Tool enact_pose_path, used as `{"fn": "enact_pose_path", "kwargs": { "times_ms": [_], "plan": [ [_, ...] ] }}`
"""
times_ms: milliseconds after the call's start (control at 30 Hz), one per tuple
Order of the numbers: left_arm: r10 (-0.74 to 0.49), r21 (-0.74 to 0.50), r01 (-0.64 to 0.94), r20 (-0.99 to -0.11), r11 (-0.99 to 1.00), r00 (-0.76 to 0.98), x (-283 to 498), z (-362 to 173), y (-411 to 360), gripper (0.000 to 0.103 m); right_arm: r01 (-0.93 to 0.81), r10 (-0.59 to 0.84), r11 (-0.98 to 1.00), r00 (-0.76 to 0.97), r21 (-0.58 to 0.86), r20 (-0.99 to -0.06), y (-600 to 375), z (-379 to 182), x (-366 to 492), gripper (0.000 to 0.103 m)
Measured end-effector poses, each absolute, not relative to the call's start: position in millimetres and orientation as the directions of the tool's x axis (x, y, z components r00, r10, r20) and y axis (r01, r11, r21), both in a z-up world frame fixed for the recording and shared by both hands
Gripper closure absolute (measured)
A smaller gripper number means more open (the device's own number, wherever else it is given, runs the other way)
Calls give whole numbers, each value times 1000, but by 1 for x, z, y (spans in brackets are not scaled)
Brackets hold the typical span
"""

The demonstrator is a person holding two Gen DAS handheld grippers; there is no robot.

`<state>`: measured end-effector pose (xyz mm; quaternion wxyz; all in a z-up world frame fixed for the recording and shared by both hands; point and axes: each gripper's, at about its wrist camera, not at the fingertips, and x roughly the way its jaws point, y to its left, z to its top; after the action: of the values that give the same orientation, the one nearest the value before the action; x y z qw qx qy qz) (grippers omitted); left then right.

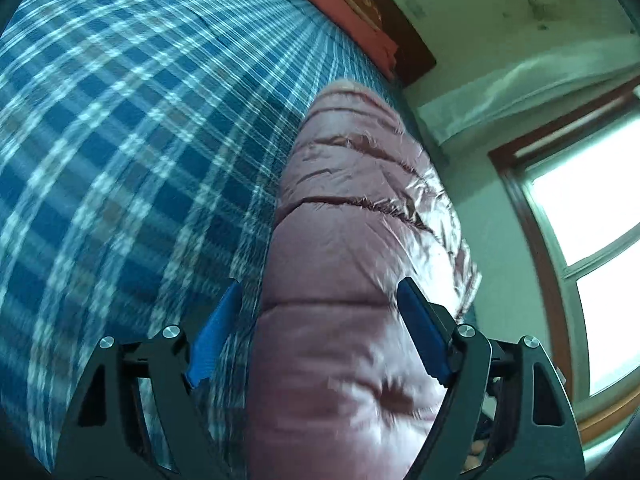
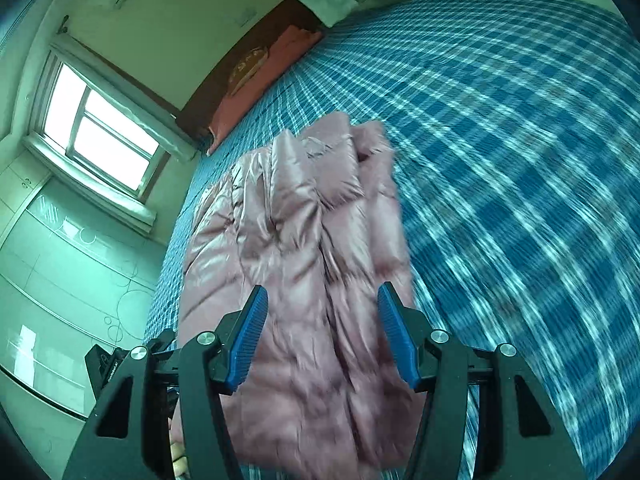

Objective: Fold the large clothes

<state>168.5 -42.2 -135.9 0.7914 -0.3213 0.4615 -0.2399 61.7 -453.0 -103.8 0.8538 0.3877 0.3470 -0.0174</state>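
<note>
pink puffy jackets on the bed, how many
1: one pink quilted puffer jacket lies lengthwise on the blue plaid bedsheet, near its window-side edge. Others could lie out of view.

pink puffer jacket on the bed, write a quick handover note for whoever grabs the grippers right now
Left gripper: open, jaws either side of the pink puffer jacket, pads not pressing it.
Right gripper: open above the jacket, nothing held.
Jacket: lies lengthwise as a long narrow bundle on the blue plaid bedsheet, near the bed's window-side edge, collar end toward the red pillow.
Done: it looks folded in lengthwise.
Left: probably fold it end to end, then tidy it.
</note>
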Motion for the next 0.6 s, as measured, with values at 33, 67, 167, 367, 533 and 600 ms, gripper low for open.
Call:
{"fn": "enact_pose_path", "kwargs": {
  "times_ms": [33,67,167,367,533,600],
  "plan": [
    [-674,-725,81,-585,684,451,172,-138,-46,24,301,243,701,752,647,-613,-454,-107,72,46],
    [-669,-717,80,-596,692,444,175,-140,-50,24,306,243,703,745,642,-621,-453,-110,81,46],
    [-650,-690,90,-620,719,439,180,-142,-59,27,319,243,711,725,627,-645,-452,-123,91,75],
    [-608,-625,128,-658,770,444,183,-151,-78,46,317,284,677,720,664,-633,-456,-148,100,88],
    [-627,-644,122,-655,755,422,188,-155,-76,47,300,321,636,735,711,-598,-461,-158,95,88],
    [-640,-646,144,-653,750,406,189,-148,-73,46,289,334,638,731,714,-595,-464,-155,95,83]
  ]
}}
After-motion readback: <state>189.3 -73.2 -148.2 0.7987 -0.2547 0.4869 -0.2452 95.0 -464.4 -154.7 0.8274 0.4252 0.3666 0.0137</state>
